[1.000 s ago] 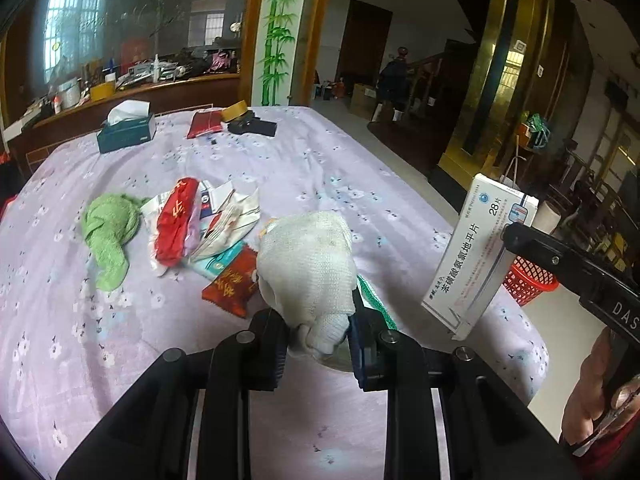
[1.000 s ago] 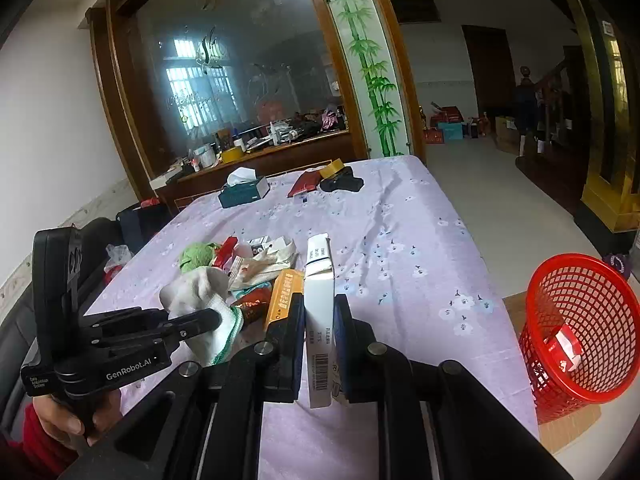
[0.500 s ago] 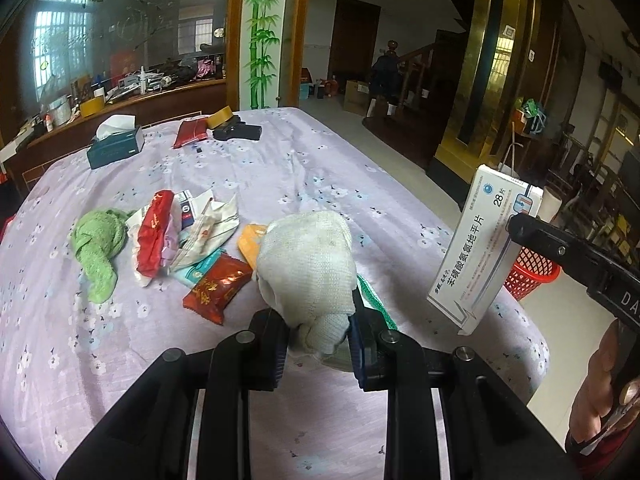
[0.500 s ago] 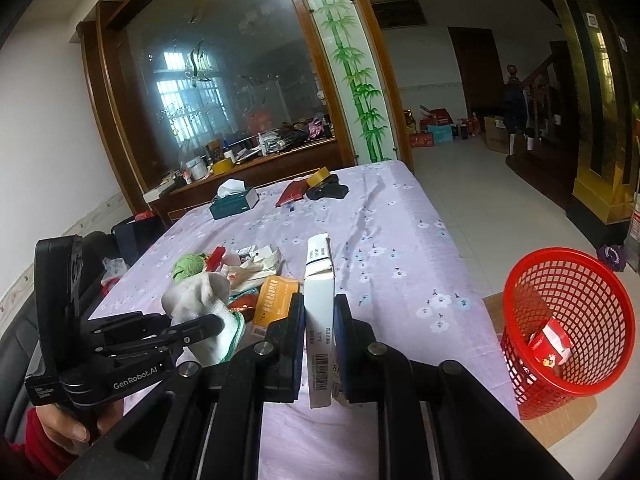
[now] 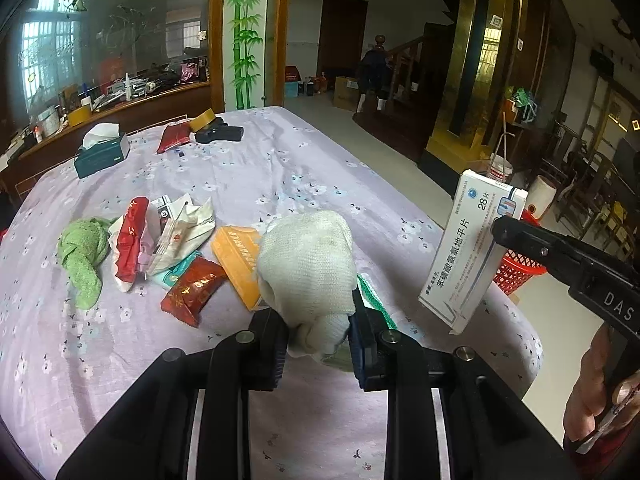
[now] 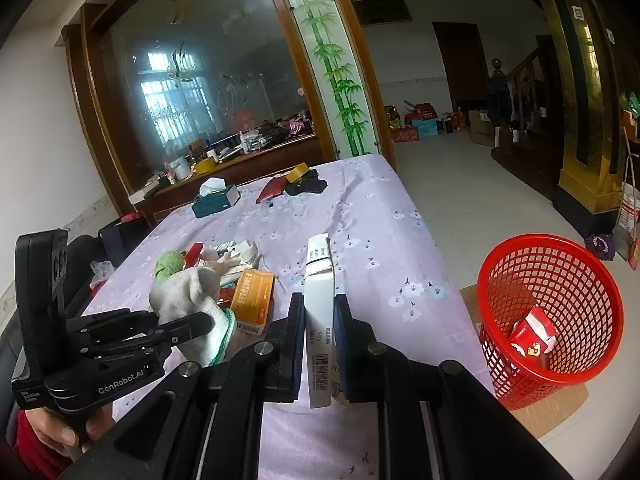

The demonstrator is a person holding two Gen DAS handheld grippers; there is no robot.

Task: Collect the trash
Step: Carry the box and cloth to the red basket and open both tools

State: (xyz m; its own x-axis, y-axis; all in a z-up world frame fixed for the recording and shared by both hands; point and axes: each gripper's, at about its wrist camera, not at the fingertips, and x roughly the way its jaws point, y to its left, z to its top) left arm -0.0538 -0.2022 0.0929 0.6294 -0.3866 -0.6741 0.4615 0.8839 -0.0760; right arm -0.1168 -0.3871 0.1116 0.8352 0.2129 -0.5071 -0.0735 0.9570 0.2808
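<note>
My left gripper (image 5: pixel 318 336) is shut on a white cloth with a green edge (image 5: pixel 308 268), held above the near part of the table; it also shows in the right wrist view (image 6: pixel 188 292). My right gripper (image 6: pixel 319 344) is shut on a white medicine box (image 6: pixel 319 300), held upright above the table's near right side; the box also shows in the left wrist view (image 5: pixel 470 252). A red mesh basket (image 6: pixel 552 312) stands on the floor to the right with a red wrapper (image 6: pixel 532 336) inside.
On the purple flowered tablecloth (image 5: pixel 280 168) lie an orange box (image 5: pixel 236 260), a red snack packet (image 5: pixel 192 292), crumpled wrappers (image 5: pixel 160 232) and a green cloth (image 5: pixel 82 252). A tissue box (image 5: pixel 102 152), tape roll and dark items sit at the far end.
Both grippers have pulled back and risen with their loads. The orange box on the table has come into view, and the red basket looks nearer in the right wrist view.
</note>
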